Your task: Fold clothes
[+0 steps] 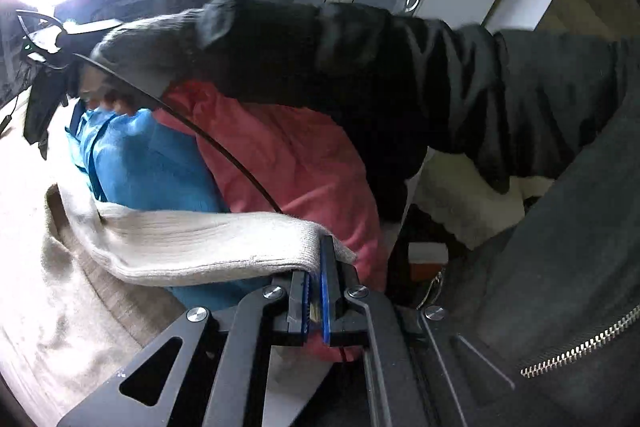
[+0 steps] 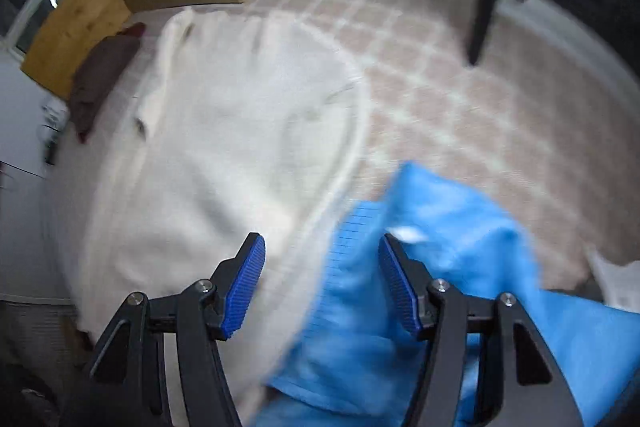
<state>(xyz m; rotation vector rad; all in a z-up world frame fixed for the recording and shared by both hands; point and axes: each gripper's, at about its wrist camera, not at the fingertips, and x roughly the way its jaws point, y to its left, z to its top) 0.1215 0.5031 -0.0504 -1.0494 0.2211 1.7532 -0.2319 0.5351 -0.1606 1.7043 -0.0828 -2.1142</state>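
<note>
The left gripper (image 1: 316, 291) is clamped on the ribbed hem of the cream sweater (image 1: 192, 247), lifting that edge for a fold. The right gripper (image 2: 322, 287) hangs half-open and empty above the sweater's body, a blue garment (image 2: 420, 267) just beside its right finger, placed to take a second hold.

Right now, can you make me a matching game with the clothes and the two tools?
Things:
1. cream sweater
2. blue garment
3. left tool
4. right tool

States:
A. open, holding nothing
B. bunched up beside the pink garment
C. spread flat on the checked rug
D. shut on a sweater sleeve

Pairs: 1-C, 2-B, 3-D, 4-A
</note>
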